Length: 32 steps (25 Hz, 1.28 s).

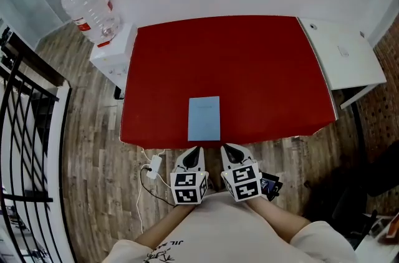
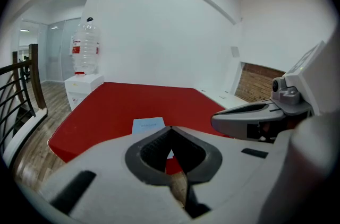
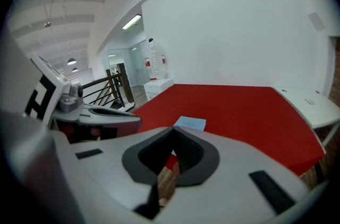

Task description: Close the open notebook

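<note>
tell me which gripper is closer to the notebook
Left. The left gripper is just short of the notebook, at its near edge; the right gripper is off its right corner.

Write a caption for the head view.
Light-blue notebook lies shut on red table; left gripper and right gripper hover before it, jaws together.

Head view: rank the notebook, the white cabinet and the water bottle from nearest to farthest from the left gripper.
1. The notebook, just ahead of the left gripper, near the red table's front edge.
2. The white cabinet, beside the table's far left corner.
3. The water bottle, standing on that cabinet's far end.
</note>
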Each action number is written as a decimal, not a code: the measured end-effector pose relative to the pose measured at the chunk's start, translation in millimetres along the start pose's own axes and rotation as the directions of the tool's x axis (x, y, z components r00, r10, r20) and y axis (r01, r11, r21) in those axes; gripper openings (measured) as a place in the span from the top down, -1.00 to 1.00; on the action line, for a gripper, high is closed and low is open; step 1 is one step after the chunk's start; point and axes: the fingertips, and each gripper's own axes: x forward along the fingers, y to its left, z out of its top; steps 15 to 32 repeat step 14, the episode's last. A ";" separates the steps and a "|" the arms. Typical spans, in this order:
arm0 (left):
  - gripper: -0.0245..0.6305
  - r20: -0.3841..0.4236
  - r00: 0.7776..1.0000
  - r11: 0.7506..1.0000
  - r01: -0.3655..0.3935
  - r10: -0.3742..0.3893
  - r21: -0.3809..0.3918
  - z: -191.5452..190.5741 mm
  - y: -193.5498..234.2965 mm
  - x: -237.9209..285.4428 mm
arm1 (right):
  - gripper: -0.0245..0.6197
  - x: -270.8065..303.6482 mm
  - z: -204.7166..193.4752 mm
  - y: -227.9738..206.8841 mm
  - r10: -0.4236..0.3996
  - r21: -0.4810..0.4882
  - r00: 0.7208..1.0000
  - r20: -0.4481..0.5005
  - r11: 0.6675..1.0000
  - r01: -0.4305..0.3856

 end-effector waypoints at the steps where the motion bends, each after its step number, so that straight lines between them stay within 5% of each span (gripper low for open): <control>1: 0.91 -0.002 1.000 1.000 0.003 -0.003 0.001 -0.6 -0.1 -0.3 | 0.91 -0.3 -0.4 0.8 -0.001 0.002 1.000 0.000 1.000 0.001; 32: 0.91 0.001 1.000 1.000 0.019 -0.019 0.011 0.3 -3.6 2.9 | 0.91 -2.7 1.5 -5.6 -0.017 0.018 1.000 0.013 1.000 0.017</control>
